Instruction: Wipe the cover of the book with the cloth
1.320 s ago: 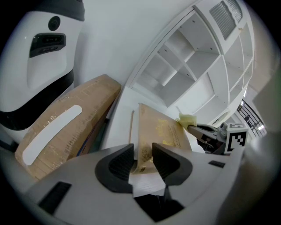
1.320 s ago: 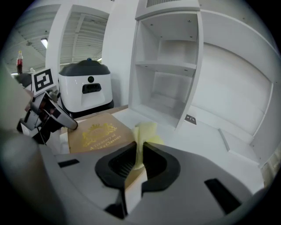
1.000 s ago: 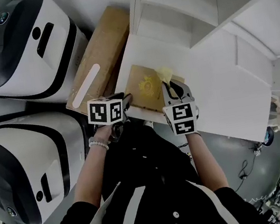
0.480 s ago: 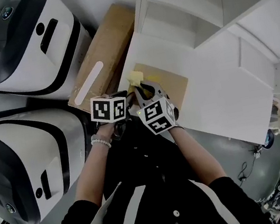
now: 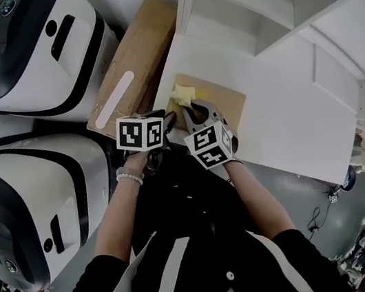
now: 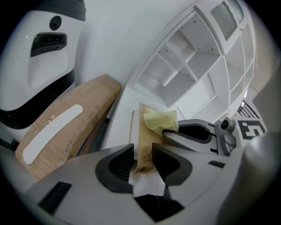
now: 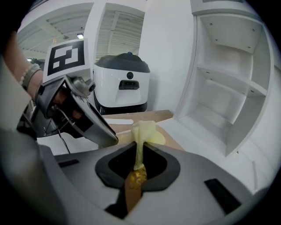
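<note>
A brown book (image 5: 224, 103) lies on the white table (image 5: 283, 124) near its front edge. My left gripper (image 6: 142, 151) is shut on the book's near edge, with the cover (image 6: 143, 127) running away between its jaws. My right gripper (image 7: 139, 151) is shut on a pale yellow cloth (image 7: 145, 132). The cloth (image 5: 183, 95) rests on the book's left far corner. In the head view the left gripper (image 5: 166, 121) and the right gripper (image 5: 187, 109) sit side by side. The book's gold emblem (image 7: 137, 176) shows under the right jaws.
A white shelf unit (image 5: 269, 0) stands on the table behind the book. A long cardboard box (image 5: 130, 67) lies left of the table. Two large white and black machines (image 5: 19, 52) stand further left. The person's torso is close to the table's front edge.
The right gripper has carried the cloth leftward across the cover, from the book's right part to its left far corner. The left gripper has stayed on the book's edge.
</note>
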The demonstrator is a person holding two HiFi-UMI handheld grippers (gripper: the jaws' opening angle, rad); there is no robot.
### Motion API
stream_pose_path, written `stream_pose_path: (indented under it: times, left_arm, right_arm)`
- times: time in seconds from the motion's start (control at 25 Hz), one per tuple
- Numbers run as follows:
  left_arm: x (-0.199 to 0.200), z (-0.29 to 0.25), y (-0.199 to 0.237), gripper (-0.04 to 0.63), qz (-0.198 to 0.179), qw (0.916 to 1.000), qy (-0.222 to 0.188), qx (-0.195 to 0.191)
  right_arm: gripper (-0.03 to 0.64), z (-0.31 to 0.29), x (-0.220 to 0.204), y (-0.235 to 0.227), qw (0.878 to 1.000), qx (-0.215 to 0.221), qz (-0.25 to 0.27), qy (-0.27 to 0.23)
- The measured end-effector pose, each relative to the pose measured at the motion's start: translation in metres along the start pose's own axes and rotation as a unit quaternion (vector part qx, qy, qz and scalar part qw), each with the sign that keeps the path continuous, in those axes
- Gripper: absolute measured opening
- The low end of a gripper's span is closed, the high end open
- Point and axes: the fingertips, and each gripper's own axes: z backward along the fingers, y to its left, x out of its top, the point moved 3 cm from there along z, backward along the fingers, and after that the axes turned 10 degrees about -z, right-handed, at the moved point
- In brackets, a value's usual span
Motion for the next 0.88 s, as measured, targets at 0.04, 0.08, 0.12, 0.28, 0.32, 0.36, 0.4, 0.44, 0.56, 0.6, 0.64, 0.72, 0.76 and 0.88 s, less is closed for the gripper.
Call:
stream_pose_path:
  times: [0.04,0.08,0.12,0.28,0.32,0.36,0.4,0.44,0.56,0.6,0.64,0.72,0.76,0.88]
  left_arm:
    - [0.0,0.0,0.0,0.13,0.0,1.0,0.0,0.0]
    - [0.0,0.0,0.0,0.13,0.0,1.0,0.0,0.0]
    - [0.0,0.0,0.0,0.13,0.0,1.0,0.0,0.0]
    - [0.0,0.0,0.0,0.13,-0.002,1.0,0.001,0.0]
    - [0.0,0.0,0.0,0.13,-0.003,1.0,0.001,0.0]
    - [0.0,0.0,0.0,0.13,-0.003,1.0,0.002,0.0]
    - [0.0,0.0,0.0,0.13,-0.003,1.0,0.003,0.0]
    - [0.0,0.0,0.0,0.13,-0.003,1.0,0.003,-0.001]
    - [0.001,0.0,0.0,0.13,-0.005,1.0,0.004,-0.002]
    - [0.001,0.0,0.0,0.13,-0.006,1.0,0.005,-0.002]
    - [0.001,0.0,0.0,0.13,-0.006,1.0,0.005,-0.003]
    - [0.001,0.0,0.0,0.13,-0.006,0.9999,0.007,-0.004]
    - [0.001,0.0,0.0,0.13,-0.006,0.9999,0.008,-0.004]
    - [0.0,0.0,0.002,0.13,-0.007,0.9999,0.009,-0.005]
  right_arm:
    - [0.037,0.002,-0.002,-0.003,1.0,-0.004,-0.002,0.0]
    - [0.037,0.005,-0.004,-0.007,1.0,-0.009,-0.005,0.0]
    - [0.037,0.007,-0.006,-0.011,1.0,-0.014,-0.009,0.0]
    - [0.037,0.018,-0.018,-0.028,0.999,-0.036,-0.023,0.004]
    - [0.037,0.021,-0.022,-0.033,0.999,-0.041,-0.027,0.002]
    - [0.037,0.024,-0.024,-0.038,0.999,-0.046,-0.029,0.0]
    - [0.037,0.027,-0.027,-0.043,0.998,-0.052,-0.03,-0.002]
    - [0.037,0.031,-0.03,-0.048,0.998,-0.058,-0.033,-0.002]
    - [0.037,0.042,-0.046,-0.062,0.996,-0.075,-0.05,0.018]
    - [0.037,0.046,-0.05,-0.066,0.995,-0.081,-0.055,0.022]
    - [0.037,0.051,-0.053,-0.07,0.994,-0.087,-0.059,0.024]
    - [0.037,0.059,-0.057,-0.078,0.993,-0.099,-0.067,0.024]
    - [0.037,0.062,-0.059,-0.081,0.992,-0.105,-0.072,0.025]
    - [0.037,0.071,-0.068,-0.087,0.989,-0.12,-0.084,0.027]
